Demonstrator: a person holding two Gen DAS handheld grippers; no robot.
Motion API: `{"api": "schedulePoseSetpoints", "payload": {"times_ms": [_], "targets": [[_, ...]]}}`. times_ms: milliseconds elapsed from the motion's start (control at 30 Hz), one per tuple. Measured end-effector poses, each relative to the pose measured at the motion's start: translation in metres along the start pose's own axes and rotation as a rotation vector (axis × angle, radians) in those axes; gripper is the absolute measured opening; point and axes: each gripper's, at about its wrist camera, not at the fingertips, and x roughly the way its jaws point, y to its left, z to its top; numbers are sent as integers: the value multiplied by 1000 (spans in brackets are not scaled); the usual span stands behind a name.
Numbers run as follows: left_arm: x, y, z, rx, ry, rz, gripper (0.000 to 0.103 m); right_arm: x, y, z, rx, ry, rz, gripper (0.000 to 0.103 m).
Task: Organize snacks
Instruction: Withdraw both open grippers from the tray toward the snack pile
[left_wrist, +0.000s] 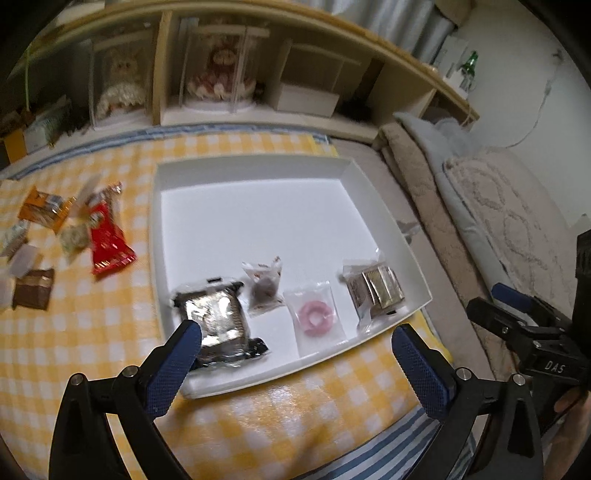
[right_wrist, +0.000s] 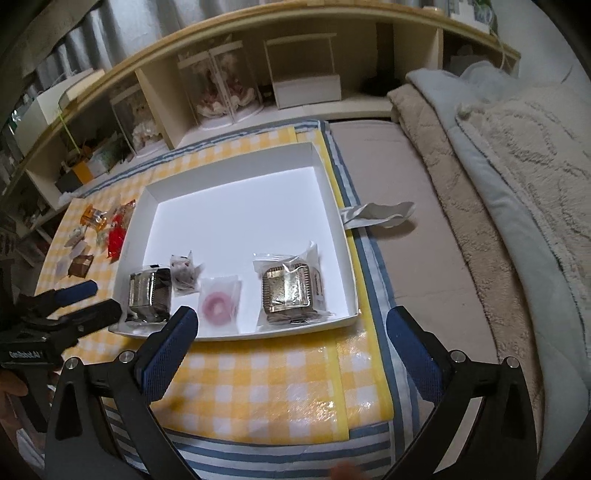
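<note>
White tray is set on yellow check cloth; four wrapped snacks are lined along near wall: silver pack, brown sweet, pink ring, gold biscuit pack.

Loose snacks are left outside tray, lying forward-left of left gripper, the nearer one. Red packet is seen long axis running away from camera.

Left gripper spread wide, nothing held. Right gripper likewise spread, nothing held, over cloth at tray's near edge.

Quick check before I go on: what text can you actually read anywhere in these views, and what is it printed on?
"DAS": right claw, on its black body.
"GenRobot.AI": left claw, on its black body; small, partly unsure.
Snack wrappers in the white tray and on the checked cloth: print too blurred to read.
</note>
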Motion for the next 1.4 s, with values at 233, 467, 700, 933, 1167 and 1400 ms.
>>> {"api": "schedulePoseSetpoints", "payload": {"times_ms": [233, 467, 700, 933, 1167, 1400], "targets": [[-48, 14, -2, 16, -56, 22, 103, -26, 24, 4, -30, -39, -9, 103], [-98, 37, -9, 23, -96, 50, 103, -43, 59, 11, -58, -77, 23, 103], [-146, 79, -19, -3, -127, 82, 103, -45, 98, 15, -77, -97, 65, 103], [-180, 135, -32, -52, -147, 125, 103, -32, 139, 18, -100, -88, 105, 103], [-204, 181, -40, -76, -170, 202, 103, -17, 186, 19, -129, -86, 141, 103], [-212, 232, -50, -145, -200, 193, 103, 8, 233, 21, -146, -72, 199, 103]]}}
